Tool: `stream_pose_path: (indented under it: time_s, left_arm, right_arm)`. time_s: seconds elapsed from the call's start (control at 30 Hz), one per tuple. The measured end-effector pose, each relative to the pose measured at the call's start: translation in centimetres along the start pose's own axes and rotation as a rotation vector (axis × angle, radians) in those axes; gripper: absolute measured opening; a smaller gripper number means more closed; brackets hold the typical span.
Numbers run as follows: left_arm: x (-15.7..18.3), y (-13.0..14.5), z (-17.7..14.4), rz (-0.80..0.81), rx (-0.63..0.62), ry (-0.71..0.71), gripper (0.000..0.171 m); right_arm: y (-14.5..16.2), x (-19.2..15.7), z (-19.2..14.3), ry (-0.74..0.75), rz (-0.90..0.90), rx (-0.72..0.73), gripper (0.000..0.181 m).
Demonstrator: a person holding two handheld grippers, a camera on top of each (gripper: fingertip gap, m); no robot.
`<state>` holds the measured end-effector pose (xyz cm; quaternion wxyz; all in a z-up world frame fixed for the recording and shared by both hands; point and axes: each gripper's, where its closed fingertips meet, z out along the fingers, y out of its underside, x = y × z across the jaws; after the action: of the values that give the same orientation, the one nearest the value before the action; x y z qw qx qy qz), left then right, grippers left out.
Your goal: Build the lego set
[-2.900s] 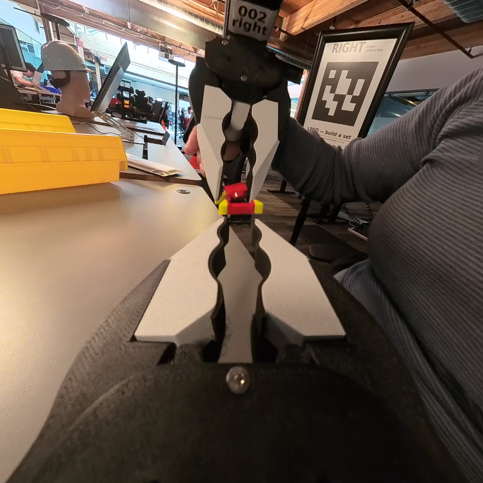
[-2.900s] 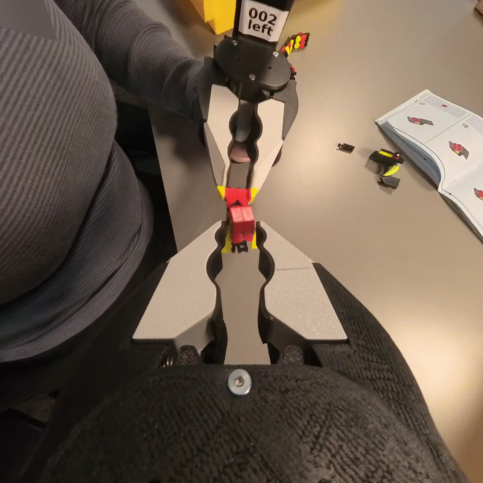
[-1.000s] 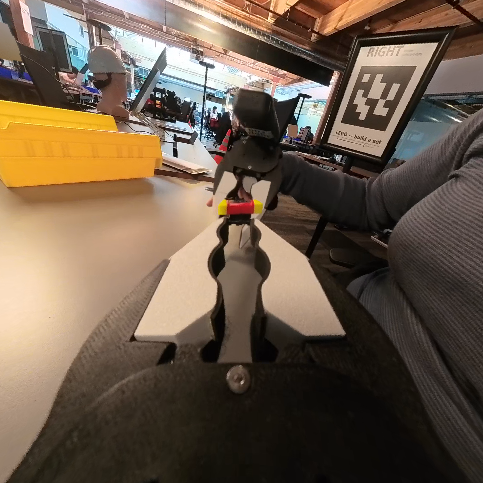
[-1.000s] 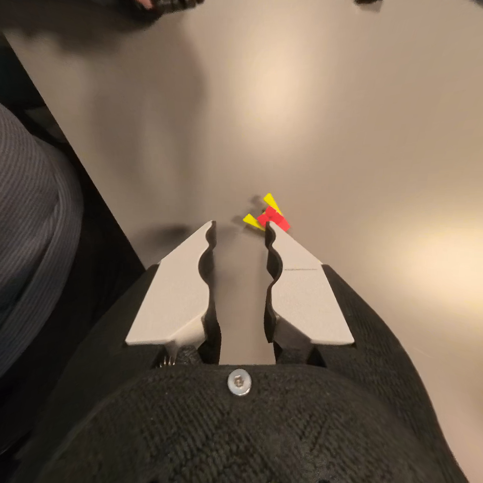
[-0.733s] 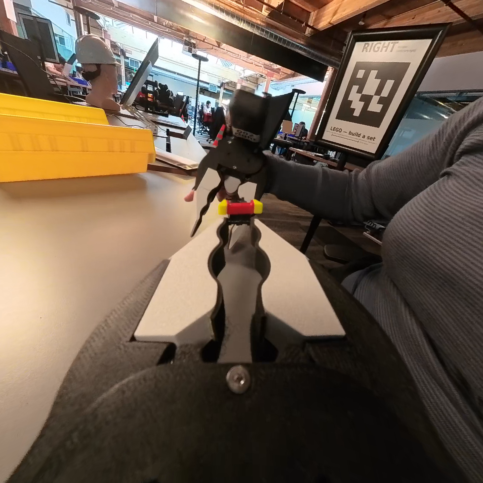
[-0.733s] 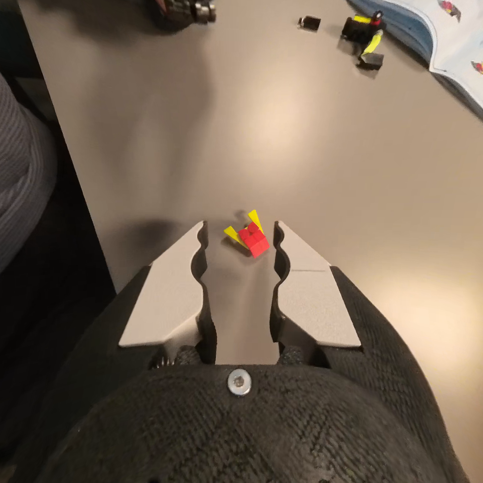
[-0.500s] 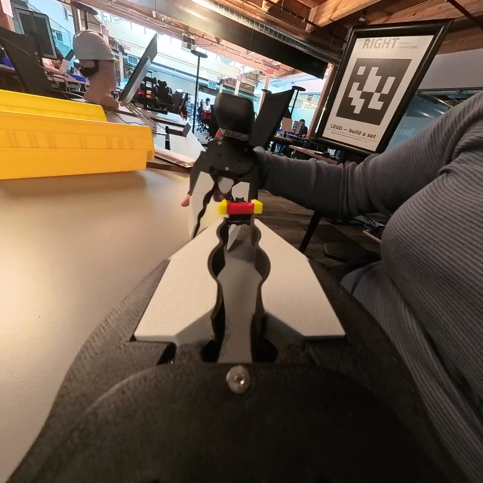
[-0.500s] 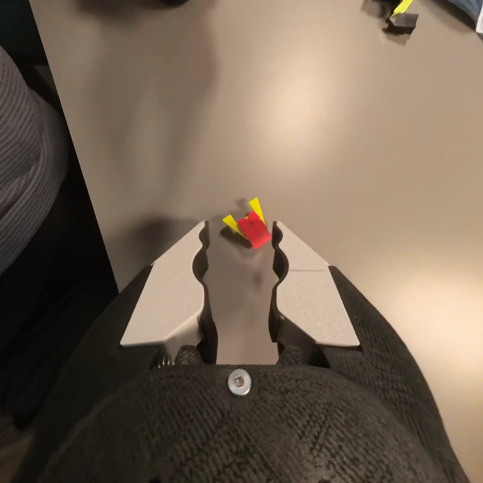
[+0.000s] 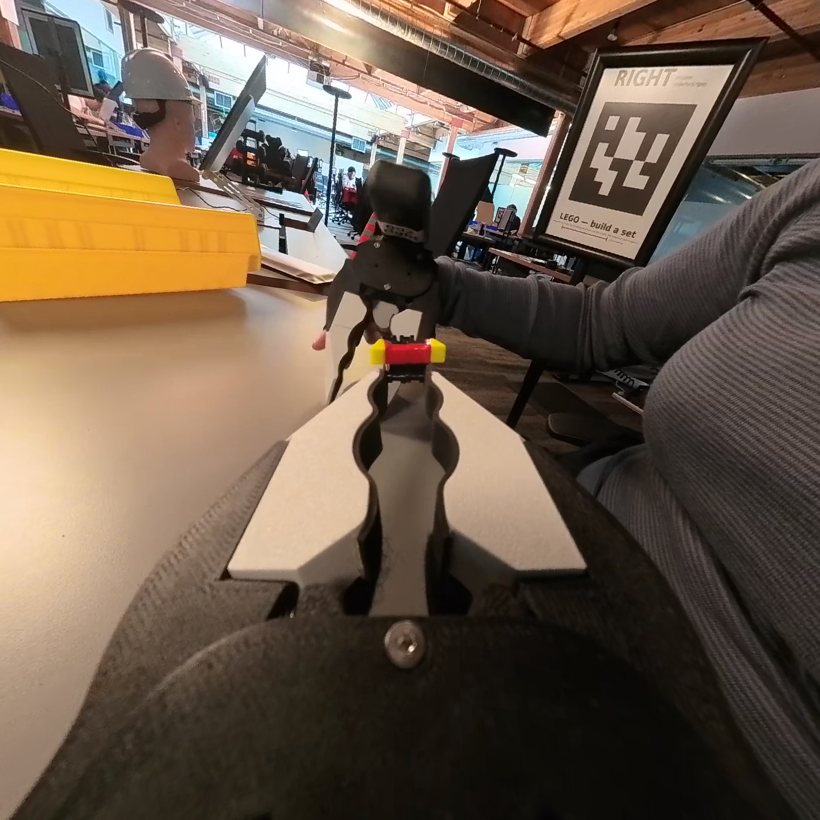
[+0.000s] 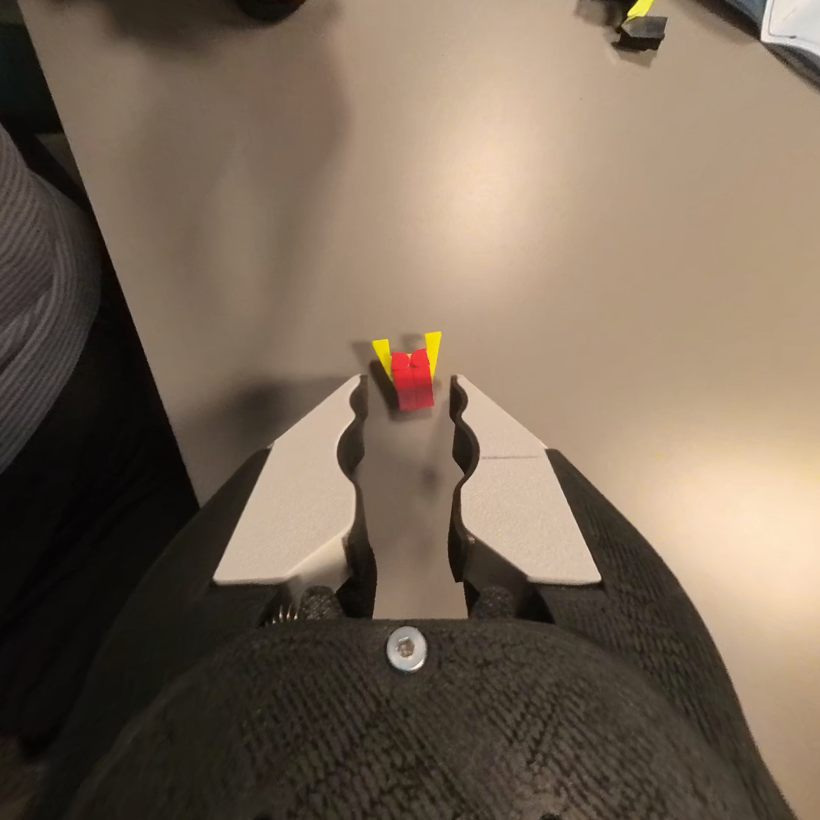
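My left gripper (image 9: 406, 377) is shut on a small lego assembly (image 9: 407, 360) with a red and yellow top bar and a black base, held up above the table's near edge. My right gripper (image 10: 408, 382) is open and points down at the table (image 10: 532, 222). A second red and yellow lego assembly (image 10: 411, 377) lies on the table just ahead of its fingertips, lined up with the gap between them, touching neither. In the left wrist view the right gripper's black body (image 9: 390, 275) hangs behind the held assembly, fingers down.
A yellow bin (image 9: 111, 239) stands at the table's far left. Loose black and yellow lego parts (image 10: 639, 22) and the corner of an instruction booklet (image 10: 790, 22) lie farther out. A person's grey-sleeved torso (image 9: 710, 443) borders the table edge. A framed sign (image 9: 643, 146) stands behind. Spacing between my two grippers at the tips: around 15 cm.
The two grippers held their assemblies together, then parted. My right gripper opened, its assembly now lies on the table, and the gripper has turned to line up squarely with it. The left stays shut.
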<state>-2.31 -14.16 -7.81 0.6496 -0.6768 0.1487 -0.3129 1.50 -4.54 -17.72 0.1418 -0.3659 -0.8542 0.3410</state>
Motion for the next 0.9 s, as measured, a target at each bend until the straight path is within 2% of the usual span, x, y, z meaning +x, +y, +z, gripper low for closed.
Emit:
stream_pose_path:
  time_s: [0.13,0.27,0.4,0.47,0.63,0.73,0.9]
  left_arm:
    - [0.0,0.0,0.0,0.004,-0.002,-0.001,0.015]
    - [0.1,0.1,0.1,0.012,-0.006,-0.003,0.015]
    - [0.2,0.2,0.2,0.034,-0.012,-0.007,0.015]
    - [0.3,0.2,0.3,0.043,-0.014,-0.005,0.015]
    - [0.4,0.2,0.3,0.047,-0.010,0.000,0.015]
    - [0.5,0.2,0.3,0.051,-0.011,0.003,0.015]
    - [0.7,0.3,0.4,0.061,-0.020,0.007,0.015]
  right_arm:
    - [0.1,0.2,0.6,0.017,0.006,0.010,0.020]
    - [-0.8,0.2,0.2,0.018,0.023,0.031,0.019]
    - [-6.8,-0.6,-2.5,-0.042,0.044,0.251,0.019]
    - [-9.6,-1.6,-3.6,-0.095,0.023,0.314,0.019]
    - [-12.7,-3.9,-3.3,-0.191,-0.073,0.272,0.019]
    - [-12.6,-4.0,-2.4,-0.190,-0.117,0.185,0.019]
    - [-12.6,-4.3,-1.9,-0.231,-0.114,0.129,0.019]
